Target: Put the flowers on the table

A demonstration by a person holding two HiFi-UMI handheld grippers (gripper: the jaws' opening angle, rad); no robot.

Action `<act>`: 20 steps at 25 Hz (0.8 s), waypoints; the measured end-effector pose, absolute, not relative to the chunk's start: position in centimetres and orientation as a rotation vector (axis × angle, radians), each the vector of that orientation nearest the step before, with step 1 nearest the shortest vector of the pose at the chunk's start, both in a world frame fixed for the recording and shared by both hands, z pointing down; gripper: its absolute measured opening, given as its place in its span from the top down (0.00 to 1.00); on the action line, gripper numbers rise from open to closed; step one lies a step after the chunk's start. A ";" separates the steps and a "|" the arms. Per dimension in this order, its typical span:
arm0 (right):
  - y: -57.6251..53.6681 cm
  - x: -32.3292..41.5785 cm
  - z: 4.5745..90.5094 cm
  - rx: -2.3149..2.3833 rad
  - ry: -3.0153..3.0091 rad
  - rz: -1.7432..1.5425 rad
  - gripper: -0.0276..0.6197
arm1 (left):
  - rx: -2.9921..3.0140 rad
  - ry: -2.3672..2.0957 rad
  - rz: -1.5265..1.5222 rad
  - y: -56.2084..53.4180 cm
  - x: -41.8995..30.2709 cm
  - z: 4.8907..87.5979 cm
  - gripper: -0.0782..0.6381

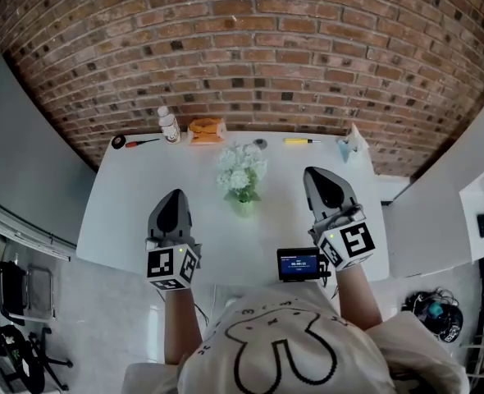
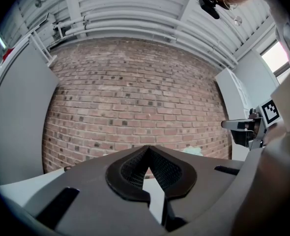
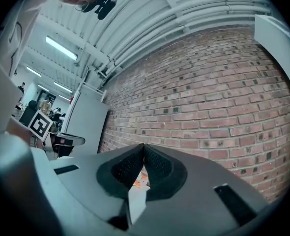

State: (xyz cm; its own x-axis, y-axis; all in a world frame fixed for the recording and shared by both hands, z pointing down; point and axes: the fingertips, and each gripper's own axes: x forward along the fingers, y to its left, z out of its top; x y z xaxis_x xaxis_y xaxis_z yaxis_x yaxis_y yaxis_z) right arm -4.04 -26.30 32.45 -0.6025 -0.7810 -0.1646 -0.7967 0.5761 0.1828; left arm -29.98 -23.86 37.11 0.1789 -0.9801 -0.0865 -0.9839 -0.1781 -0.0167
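A bunch of white flowers [image 1: 242, 169] stands upright in a small green vase [image 1: 243, 206] at the middle of the white table [image 1: 135, 195]. My left gripper [image 1: 175, 195] hovers over the table left of the vase, apart from it, with its jaws shut and nothing between them. On the other side, my right gripper [image 1: 317, 172] is level with the flowers, also shut and empty. In the left gripper view the fingertips [image 2: 147, 149] meet before the brick wall. The right gripper view shows its fingertips [image 3: 144, 146] closed together; the flowers appear in neither gripper view.
Along the table's back edge lie a black tape roll with a red tool [image 1: 121, 142], a small bottle [image 1: 169, 125], an orange pack [image 1: 207, 130], a yellow tool [image 1: 302, 141] and a teal-white item [image 1: 350, 144]. A small display device [image 1: 299, 264] sits at the front edge. A brick wall stands behind.
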 end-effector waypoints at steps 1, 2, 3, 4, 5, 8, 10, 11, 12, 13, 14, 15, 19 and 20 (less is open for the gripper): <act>-26.2 -4.0 32.4 -1.371 2.730 0.370 0.93 | -2.359 1.959 0.086 -23.9 -29.9 36.9 0.87; -26.1 -4.0 32.3 -1.372 2.731 0.372 0.93 | -2.360 1.951 0.087 -23.9 -29.8 36.7 0.87; -26.0 -4.1 32.2 -1.371 2.732 0.373 0.93 | -2.360 1.945 0.089 -23.9 -29.7 36.5 0.87; -25.9 -4.1 32.2 -1.371 2.736 0.376 0.93 | -2.359 1.939 0.092 -23.8 -29.6 36.3 0.87; -25.9 -4.1 32.3 -1.373 2.741 0.380 0.93 | -2.359 1.934 0.095 -23.8 -29.6 36.2 0.87; -25.7 -4.1 32.5 -1.384 2.760 0.396 0.93 | -2.359 1.919 0.102 -23.6 -29.3 35.8 0.87; -25.6 -4.1 32.7 -1.389 2.767 0.394 0.93 | -2.361 1.913 0.107 -23.5 -29.2 35.7 0.87; -25.5 -4.1 32.7 -1.391 2.770 0.391 0.93 | -2.362 1.911 0.109 -23.5 -29.2 35.7 0.87; -25.5 -4.1 32.8 -1.392 2.773 0.387 0.93 | -2.363 1.911 0.110 -23.4 -29.2 35.7 0.87; -25.5 -4.2 32.9 -1.393 2.777 0.384 0.93 | -2.363 1.911 0.111 -23.4 -29.2 35.7 0.87; -25.4 -4.2 33.0 -1.395 2.781 0.382 0.93 | -2.364 1.912 0.111 -23.3 -29.2 35.7 0.87; -25.4 -4.3 33.1 -1.398 2.785 0.380 0.93 | -2.364 1.912 0.112 -23.3 -29.3 35.7 0.87; -25.4 -4.4 33.4 -1.410 2.801 0.370 0.93 | -2.364 1.914 0.118 -23.1 -29.5 35.6 0.87; -25.4 -4.4 33.4 -1.412 2.803 0.370 0.93 | -2.365 1.914 0.119 -23.1 -29.5 35.6 0.87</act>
